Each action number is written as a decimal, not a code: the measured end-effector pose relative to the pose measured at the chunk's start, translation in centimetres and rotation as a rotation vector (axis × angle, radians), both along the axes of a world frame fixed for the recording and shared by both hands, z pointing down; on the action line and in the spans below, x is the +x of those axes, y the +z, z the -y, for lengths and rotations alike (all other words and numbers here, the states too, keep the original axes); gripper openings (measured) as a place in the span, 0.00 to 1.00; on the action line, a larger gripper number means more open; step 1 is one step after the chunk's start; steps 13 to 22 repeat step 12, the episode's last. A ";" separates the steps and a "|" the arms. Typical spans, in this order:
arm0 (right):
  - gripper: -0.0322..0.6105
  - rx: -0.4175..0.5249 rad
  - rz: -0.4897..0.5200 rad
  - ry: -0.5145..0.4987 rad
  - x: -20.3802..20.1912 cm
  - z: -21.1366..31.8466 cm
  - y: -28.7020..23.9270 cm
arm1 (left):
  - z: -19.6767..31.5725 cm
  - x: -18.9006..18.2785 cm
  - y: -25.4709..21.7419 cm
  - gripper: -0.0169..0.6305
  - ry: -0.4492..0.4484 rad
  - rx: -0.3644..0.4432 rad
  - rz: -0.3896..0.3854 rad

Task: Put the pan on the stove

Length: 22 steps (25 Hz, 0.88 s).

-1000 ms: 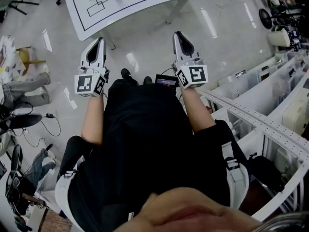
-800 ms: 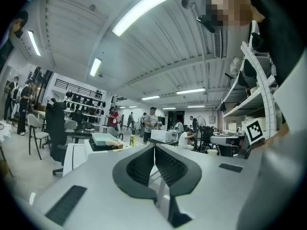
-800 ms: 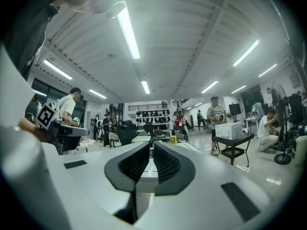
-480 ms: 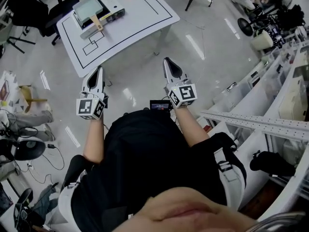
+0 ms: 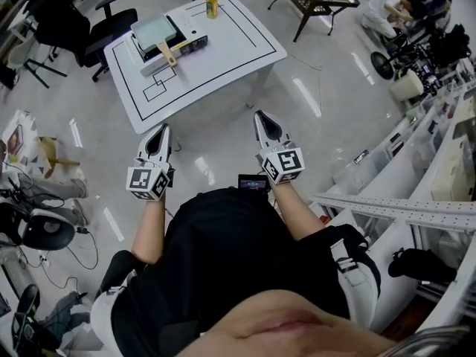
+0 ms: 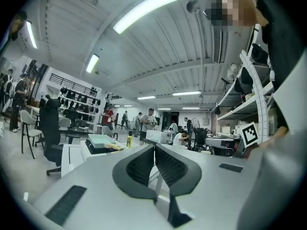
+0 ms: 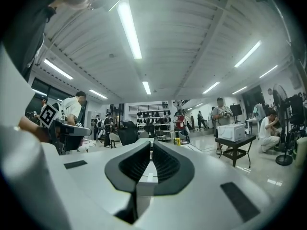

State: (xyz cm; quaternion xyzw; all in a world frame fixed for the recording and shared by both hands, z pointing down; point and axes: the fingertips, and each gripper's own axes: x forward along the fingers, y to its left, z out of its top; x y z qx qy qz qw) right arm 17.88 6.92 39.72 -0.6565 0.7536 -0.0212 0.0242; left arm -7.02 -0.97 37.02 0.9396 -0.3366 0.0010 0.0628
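White table [image 5: 238,43]: black outlines printed, upper centre.
Bottle [image 5: 212,4]: we cannot read its label.
Left gripper [image 5: 161,131], right gripper [image 5: 262,117]: closed, empty.

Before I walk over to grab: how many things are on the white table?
3: pan and stove together at its left, yellow bottle at the far edge. Nothing seems hidden.
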 end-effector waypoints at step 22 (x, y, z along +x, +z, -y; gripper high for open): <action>0.10 -0.022 0.006 -0.035 0.1 -0.4 0.0 | -1.2 1.8 -0.1 0.06 0.044 -0.004 0.050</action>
